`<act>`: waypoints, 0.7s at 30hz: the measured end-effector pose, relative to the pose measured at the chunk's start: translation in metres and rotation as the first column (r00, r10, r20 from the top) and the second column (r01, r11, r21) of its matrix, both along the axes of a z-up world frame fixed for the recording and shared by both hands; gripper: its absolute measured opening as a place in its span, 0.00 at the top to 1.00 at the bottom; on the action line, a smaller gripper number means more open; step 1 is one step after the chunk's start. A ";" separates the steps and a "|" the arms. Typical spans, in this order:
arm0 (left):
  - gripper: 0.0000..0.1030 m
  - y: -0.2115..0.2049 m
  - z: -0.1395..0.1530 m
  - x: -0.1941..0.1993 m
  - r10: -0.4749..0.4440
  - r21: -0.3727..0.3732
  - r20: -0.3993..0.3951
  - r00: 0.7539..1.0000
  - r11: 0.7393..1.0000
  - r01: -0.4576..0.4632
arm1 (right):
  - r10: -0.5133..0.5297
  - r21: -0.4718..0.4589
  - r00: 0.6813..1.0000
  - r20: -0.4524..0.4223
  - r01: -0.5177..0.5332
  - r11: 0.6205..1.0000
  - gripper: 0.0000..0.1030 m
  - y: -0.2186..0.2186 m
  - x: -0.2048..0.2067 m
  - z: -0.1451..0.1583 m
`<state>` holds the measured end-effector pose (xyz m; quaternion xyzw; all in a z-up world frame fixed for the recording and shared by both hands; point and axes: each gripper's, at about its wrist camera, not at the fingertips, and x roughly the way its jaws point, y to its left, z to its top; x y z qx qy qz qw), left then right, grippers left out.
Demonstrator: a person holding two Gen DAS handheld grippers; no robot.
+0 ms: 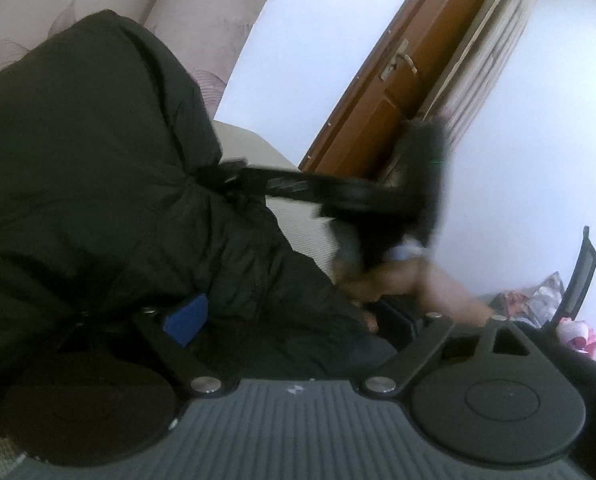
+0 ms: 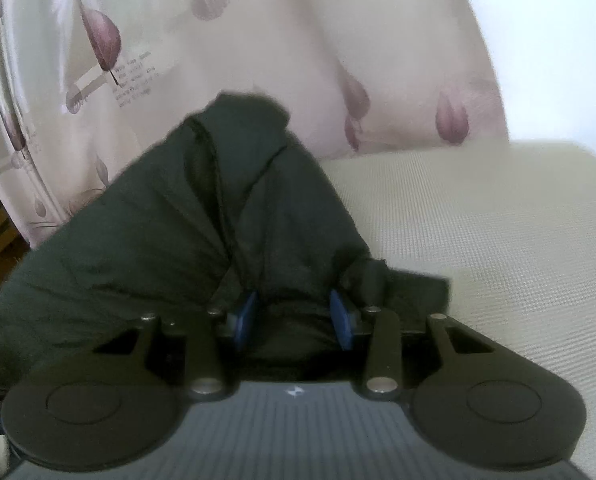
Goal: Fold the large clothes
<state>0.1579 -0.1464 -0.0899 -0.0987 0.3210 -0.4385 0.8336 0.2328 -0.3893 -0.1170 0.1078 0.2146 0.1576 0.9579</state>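
A thick bunch of the dark green padded coat (image 2: 202,216) is seen between the blue rubber pads (image 2: 339,314) of the right gripper (image 2: 294,316); the jaws are held apart by the fabric and pressed against it on both sides. From that grip the cloth is drawn upward into a creased, tent-like peak, with a stitched seam running down its middle. To the right of the jaws a cream, finely woven mattress surface (image 2: 477,232) is shown, and beyond the peak a pale curtain (image 2: 258,40) printed with mauve leaves is hung.

At the left gripper (image 1: 282,320) only one blue pad (image 1: 188,318) is visible, laid against the coat (image 1: 98,160); the other is hidden, so whether the jaws grip cannot be told. The coat is heaped puffy and matte ahead and left of those jaws. To the right, the other gripper, blurred (image 1: 381,196), is held by a bare hand (image 1: 401,280). Behind it a brown wooden door (image 1: 409,76) is seen.
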 end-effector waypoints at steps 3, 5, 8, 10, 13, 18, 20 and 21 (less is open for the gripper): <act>0.09 -0.001 -0.002 -0.003 -0.001 -0.002 0.013 1.000 1.000 0.001 | 0.004 -0.035 0.994 0.107 -0.001 0.999 0.60 -0.002 -0.036 0.019; 0.06 -0.005 -0.004 -0.005 -0.005 0.012 0.033 0.999 1.000 0.005 | 0.038 -0.050 0.989 0.144 -0.031 0.998 0.60 0.000 -0.061 0.028; 0.04 -0.010 -0.005 -0.011 -0.010 0.023 0.071 0.997 1.000 0.009 | 0.117 -0.139 0.984 0.136 -0.098 0.986 0.63 0.017 -0.088 0.026; 0.06 -0.010 -0.002 -0.018 -0.029 0.062 0.109 0.994 0.998 0.022 | 0.140 -0.196 0.986 0.090 -0.121 0.973 0.66 0.026 -0.094 0.016; 0.08 0.006 0.007 -0.036 -0.058 0.074 0.163 0.985 0.996 0.046 | 0.125 -0.192 0.991 0.046 -0.114 0.975 0.66 0.025 -0.094 -0.001; 0.09 0.063 0.034 -0.031 0.051 -0.036 0.173 0.984 0.998 -0.046 | 0.116 -0.148 0.992 0.045 -0.109 0.983 0.66 0.022 -0.091 -0.013; 0.09 0.081 0.043 -0.017 0.110 -0.046 0.181 0.977 0.994 -0.103 | 0.108 -0.156 0.993 0.053 -0.099 0.983 0.65 0.029 -0.095 -0.019; 0.09 0.088 0.047 -0.008 0.142 -0.046 0.185 0.972 0.990 -0.136 | 0.106 -0.164 0.993 0.058 -0.095 0.982 0.66 0.031 -0.096 -0.021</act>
